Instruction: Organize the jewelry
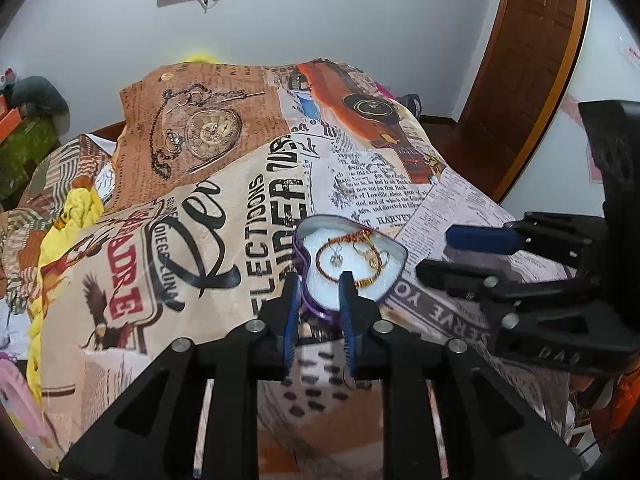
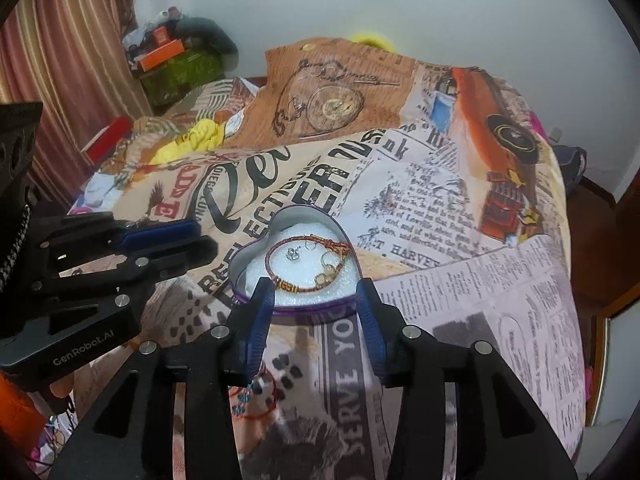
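Observation:
A heart-shaped tin (image 1: pixel 320 313) with a purple wall and white foam lining lies open on the bed cover. Inside it lie a braided red and gold bracelet (image 1: pixel 318 258), a small silver charm (image 1: pixel 336 259) and gold rings (image 1: pixel 372 256). My left gripper (image 1: pixel 319 284) hangs over the tin's near edge, open, nothing pinched between its blue pads. My right gripper (image 1: pixel 440 254) reaches in from the right. In the right wrist view the tin (image 2: pixel 288 216), bracelet (image 2: pixel 272 264) and charm (image 2: pixel 294 254) show again. My right gripper (image 2: pixel 314 292) stands open over the near rim, and the left gripper (image 2: pixel 206 240) sits to its left.
The bed is covered by a newspaper-print spread (image 2: pixel 440 208) over a rounded heap. A red thread bracelet with blue beads (image 2: pixel 256 400) lies on the cover under my right gripper. Yellow cloth (image 2: pixel 200 136), boxes (image 2: pixel 164 54) and a curtain (image 2: pixel 60 60) are at the left, a wooden door (image 1: pixel 520 80) at the right.

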A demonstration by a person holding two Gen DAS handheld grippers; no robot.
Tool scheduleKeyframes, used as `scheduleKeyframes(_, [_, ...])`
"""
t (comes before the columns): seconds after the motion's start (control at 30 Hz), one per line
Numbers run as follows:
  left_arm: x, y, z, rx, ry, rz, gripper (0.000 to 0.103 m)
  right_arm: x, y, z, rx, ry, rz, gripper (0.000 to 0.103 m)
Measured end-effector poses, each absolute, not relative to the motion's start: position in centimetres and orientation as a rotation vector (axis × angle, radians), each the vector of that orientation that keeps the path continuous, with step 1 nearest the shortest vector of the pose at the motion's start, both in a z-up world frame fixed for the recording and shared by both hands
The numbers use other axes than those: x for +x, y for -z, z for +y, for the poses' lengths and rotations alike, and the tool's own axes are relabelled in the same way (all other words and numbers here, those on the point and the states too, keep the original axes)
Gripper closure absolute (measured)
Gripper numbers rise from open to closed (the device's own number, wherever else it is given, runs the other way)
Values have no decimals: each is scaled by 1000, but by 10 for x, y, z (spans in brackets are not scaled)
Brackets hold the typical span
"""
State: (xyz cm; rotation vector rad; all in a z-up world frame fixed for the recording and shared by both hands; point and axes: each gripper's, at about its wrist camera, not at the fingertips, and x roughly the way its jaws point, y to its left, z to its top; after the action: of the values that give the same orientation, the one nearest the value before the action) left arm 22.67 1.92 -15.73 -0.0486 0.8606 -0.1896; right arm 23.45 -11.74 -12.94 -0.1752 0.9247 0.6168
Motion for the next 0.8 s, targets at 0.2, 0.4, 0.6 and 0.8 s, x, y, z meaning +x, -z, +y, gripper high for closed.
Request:
scheduleKeyframes(0.2, [205, 159, 21, -49, 164, 877, 71, 218, 128, -127, -173, -608, 918, 64])
scheduleKeyframes(0.4, [193, 177, 17, -39, 155, 940, 71, 205, 142, -132, -199, -606, 942, 64])
scheduleKeyframes(0.6, [188, 203, 6, -23, 184, 1007, 71, 200, 151, -135, -216, -611, 963, 64])
scheduleKeyframes(0.8, [192, 214, -4, 16, 202, 1010, 69, 200, 158, -135, -217, -619, 976, 64])
